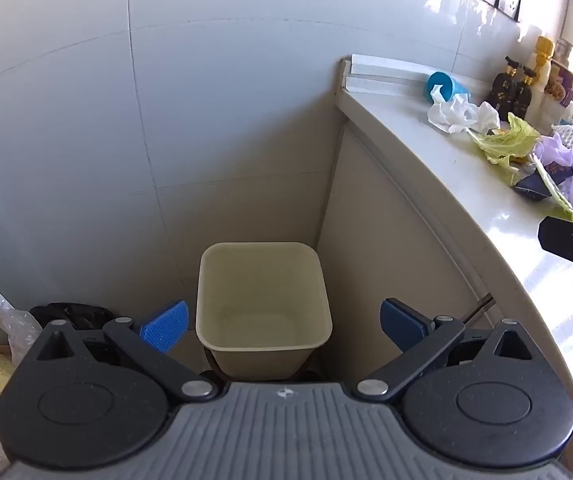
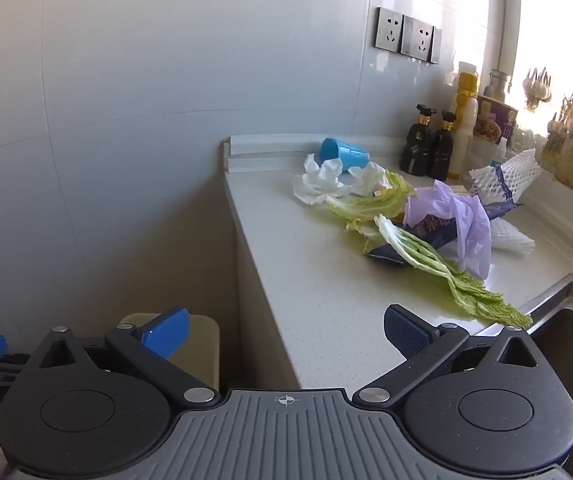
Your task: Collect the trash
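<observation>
Trash [image 2: 414,220] lies in a loose pile on the tabletop [image 2: 326,280], at one o'clock from the right hand-held gripper [image 2: 286,330]. Both the right and the left hand-held gripper [image 1: 284,320] stand wide and empty. The limp cabbage leaf [image 2: 446,276] could tear or slip, missing the bin [image 1: 262,292] on the floor.

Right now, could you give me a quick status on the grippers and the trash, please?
Left gripper open, above empty bin. Right gripper open, empty, facing countertop. Tissues, cabbage leaves, purple bag uncollected. Path clear.

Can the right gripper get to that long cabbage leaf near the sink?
Probably yes. The right gripper is open and empty, and bare counter lies between it and the cabbage leaf, with nothing blocking the way.
</observation>
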The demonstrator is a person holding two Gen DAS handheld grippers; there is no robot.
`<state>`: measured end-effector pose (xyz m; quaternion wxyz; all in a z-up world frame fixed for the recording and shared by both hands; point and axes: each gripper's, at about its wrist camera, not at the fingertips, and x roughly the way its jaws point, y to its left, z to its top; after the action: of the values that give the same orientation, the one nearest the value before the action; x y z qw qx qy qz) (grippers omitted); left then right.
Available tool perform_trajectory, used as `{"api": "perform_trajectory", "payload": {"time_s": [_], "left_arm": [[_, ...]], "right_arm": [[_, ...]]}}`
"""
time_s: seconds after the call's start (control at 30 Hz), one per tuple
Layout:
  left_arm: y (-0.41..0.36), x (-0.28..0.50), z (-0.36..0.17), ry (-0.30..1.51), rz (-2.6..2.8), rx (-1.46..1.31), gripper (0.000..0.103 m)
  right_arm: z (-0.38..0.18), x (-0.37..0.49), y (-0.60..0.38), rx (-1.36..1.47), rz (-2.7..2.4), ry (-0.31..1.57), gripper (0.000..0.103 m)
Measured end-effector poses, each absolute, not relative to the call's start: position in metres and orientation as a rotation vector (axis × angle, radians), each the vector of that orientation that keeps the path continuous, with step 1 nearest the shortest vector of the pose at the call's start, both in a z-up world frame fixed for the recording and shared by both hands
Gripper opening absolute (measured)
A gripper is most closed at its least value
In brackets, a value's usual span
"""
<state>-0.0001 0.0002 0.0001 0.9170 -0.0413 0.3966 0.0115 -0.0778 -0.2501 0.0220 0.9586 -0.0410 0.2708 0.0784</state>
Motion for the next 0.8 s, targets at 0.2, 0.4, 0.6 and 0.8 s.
{"api": "perform_trajectory", "payload": {"time_s": [0.2,0.4,0.6,0.8], "left_arm": [[-0.003,0.000,-0.004,0.813,0.027,-0.079,0.102],[-0.002,-0.003,-0.002,0.819,-0.003,-0.099,0.102],[0.001,0.001,-0.001,0.848,0.007,-0.088,0.102],[0.000,0.008,0.001,0.851,0.012,-0.097,0.102]], "right_arm": [[0.023,-0.077,-0.245,-0.085,0.178,0.565,0.103],[0.019,-0.073,-0.243,-0.089,0.171,0.565,0.103],[0.015,-0.064,-0.245,-0.081,0.172,0.570,0.103],[0.018,-0.062,-0.242,-0.090,0.168,0.566,0.103]]}}
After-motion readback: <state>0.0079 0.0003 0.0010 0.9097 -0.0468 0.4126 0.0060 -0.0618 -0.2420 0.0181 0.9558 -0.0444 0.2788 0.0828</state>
